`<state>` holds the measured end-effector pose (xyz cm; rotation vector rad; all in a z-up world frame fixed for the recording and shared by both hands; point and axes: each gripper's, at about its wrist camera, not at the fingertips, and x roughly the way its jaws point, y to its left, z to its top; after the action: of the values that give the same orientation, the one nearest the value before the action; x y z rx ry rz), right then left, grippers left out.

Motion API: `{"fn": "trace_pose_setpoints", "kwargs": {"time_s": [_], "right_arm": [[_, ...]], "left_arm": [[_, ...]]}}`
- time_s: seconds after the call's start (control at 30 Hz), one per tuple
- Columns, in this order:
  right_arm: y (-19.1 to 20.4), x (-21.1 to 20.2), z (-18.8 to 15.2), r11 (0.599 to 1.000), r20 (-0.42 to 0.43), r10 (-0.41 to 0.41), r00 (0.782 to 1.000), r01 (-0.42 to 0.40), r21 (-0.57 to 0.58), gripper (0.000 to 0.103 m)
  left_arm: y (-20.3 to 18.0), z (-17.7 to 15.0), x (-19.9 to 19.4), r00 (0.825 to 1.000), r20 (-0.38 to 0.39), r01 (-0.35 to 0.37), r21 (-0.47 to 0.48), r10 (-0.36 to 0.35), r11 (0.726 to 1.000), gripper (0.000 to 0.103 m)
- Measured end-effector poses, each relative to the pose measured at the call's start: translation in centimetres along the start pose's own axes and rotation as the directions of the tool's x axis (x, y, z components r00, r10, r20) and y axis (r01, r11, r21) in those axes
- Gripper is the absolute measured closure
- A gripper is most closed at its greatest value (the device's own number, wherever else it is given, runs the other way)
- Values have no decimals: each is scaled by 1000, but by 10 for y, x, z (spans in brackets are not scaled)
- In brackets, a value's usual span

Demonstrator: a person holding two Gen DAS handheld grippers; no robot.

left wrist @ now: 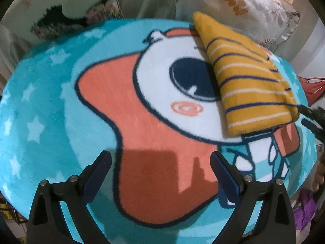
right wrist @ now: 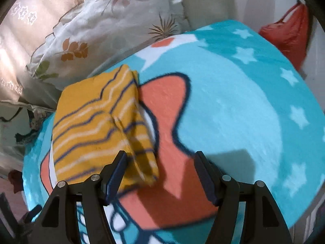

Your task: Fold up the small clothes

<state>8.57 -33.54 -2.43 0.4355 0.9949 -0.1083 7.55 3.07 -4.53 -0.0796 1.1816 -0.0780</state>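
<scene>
A small yellow garment with navy and white stripes (left wrist: 249,79) lies folded on a round turquoise cartoon rug (left wrist: 46,93), toward its right side. My left gripper (left wrist: 161,160) is open and empty, hovering above the orange part of the rug, well to the left of the garment. In the right wrist view the folded garment (right wrist: 95,126) lies at the left, and the rug (right wrist: 233,105) fills the rest. My right gripper (right wrist: 160,160) is open, its left finger (right wrist: 117,170) right at the garment's near edge, nothing between the jaws.
Floral pillows (right wrist: 97,30) lie beyond the rug's far edge. A red bag (right wrist: 288,34) hangs at the far right. Purple cloth (left wrist: 304,209) and dark items sit beside the rug's right edge.
</scene>
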Motion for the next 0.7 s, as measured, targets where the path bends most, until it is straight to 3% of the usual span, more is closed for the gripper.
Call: {"fn": "trace_pose_setpoints", "kwargs": {"time_s": [0.2, 0.37, 0.47, 0.57, 0.7], "right_arm": [[8, 3, -43, 1000, -67, 3, 998, -3, -3, 30], [23, 17, -64, 1000, -110, -7, 994, 4, -24, 30], [38, -1, -55, 998, -23, -24, 999, 22, -64, 30], [65, -21, -40, 991, 58, 15, 998, -7, -130, 30], [103, -12, -27, 973, 46, 60, 997, -48, -227, 31]], "left_arm": [[3, -8, 22, 999, -53, 4, -31, -6, 1000, 6], [0, -16, 24, 999, -45, -24, -7, 24, 1000, 4], [-6, -19, 28, 998, -43, -52, 27, 53, 998, 0], [-10, -25, 28, 997, -24, -74, 39, 75, 996, 0], [-14, -27, 26, 997, -24, -77, 37, 78, 996, 0]]}}
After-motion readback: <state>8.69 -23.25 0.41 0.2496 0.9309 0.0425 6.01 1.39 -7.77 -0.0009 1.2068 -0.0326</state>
